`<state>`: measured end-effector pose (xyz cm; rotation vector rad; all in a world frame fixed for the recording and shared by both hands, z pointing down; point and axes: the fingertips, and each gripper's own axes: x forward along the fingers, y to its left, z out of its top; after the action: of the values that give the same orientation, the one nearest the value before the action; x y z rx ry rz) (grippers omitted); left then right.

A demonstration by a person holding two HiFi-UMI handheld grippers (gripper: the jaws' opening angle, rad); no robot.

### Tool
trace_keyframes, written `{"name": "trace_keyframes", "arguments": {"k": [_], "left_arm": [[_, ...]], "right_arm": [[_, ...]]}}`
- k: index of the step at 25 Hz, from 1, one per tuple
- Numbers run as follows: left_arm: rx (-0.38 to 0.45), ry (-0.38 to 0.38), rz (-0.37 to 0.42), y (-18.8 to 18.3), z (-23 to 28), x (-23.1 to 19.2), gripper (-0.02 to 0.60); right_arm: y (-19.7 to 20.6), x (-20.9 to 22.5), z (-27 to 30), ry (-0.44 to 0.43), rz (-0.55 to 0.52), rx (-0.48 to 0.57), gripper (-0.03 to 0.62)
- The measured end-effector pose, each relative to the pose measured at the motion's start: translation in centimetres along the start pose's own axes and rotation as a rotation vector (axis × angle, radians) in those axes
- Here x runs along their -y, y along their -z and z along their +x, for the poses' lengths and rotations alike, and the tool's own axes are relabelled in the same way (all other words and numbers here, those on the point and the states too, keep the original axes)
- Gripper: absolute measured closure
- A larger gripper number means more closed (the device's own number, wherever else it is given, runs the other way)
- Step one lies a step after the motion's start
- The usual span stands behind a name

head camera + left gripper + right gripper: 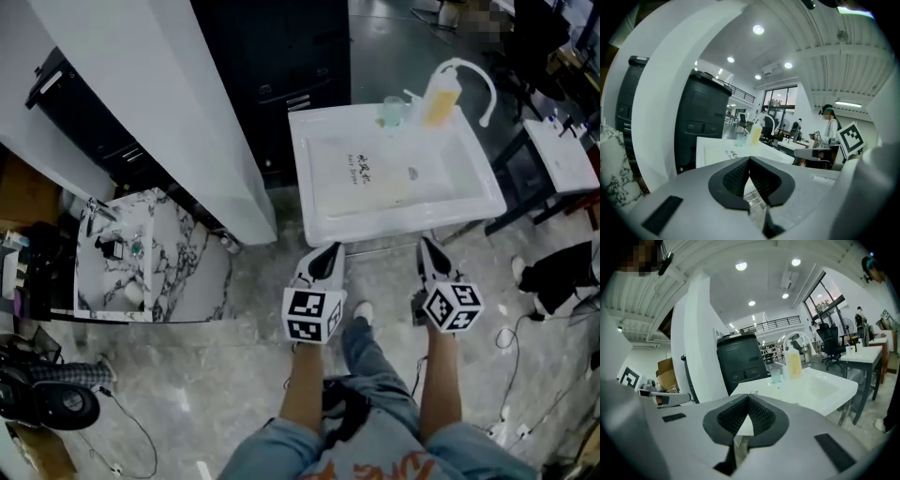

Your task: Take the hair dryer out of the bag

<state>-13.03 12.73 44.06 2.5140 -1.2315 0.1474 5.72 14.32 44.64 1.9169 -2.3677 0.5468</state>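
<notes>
Well, the white sink [403,223] is the biggest thing ahead. A pale printed bag [361,178] lies flat in its basin, and the hair dryer cannot be made out in it. On the sink's far rim stand a yellow bottle [441,101] and a small clear cup [393,112]. Just short of its near edge, the left gripper [328,251] and right gripper [427,246] both have their jaws pressed together, holding nothing.

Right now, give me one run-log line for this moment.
task: not begun | left gripper: shut, empty | right gripper: shut, empty | bag: flat in sink, untouched
</notes>
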Motion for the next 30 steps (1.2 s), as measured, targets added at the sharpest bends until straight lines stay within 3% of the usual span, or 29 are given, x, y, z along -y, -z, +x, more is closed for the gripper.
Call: {"name": "trace_keyframes", "arguments": {"k": [11,15,19,23,27,30], "left_arm": [[-0.023,0.008,0.032,-4.0,13.8,1.4,0.580],[-0.012,0.024,0.092,-5.9,15.7,2.4,0.581],[-0.014,-0.015,0.093,-6.9,16.4,0.3,0.580],[-0.063,-0.004,0.126,-5.7,17.8,-2.2,0.581],[-0.126,-0.068,0.136,-5.5,18.4,-6.1,0.580],[-0.152,-0.021,0.197,-6.0,20.3,-5.1,0.580]], "right_arm": [[-6.0,10.9,9.4,-0.029,0.042,0.020,0.594],[-7.8,12.7,10.8,-0.044,0.063,0.056,0.595],[-8.4,12.1,12.7,-0.079,0.075,0.065,0.594],[-8.1,12.7,14.1,-0.078,0.085,0.045,0.594],[-8.7,16.2,12.9,-0.022,0.115,0.053,0.594],[-9.4,18.9,12.6,0.022,0.177,0.082,0.594]]}}
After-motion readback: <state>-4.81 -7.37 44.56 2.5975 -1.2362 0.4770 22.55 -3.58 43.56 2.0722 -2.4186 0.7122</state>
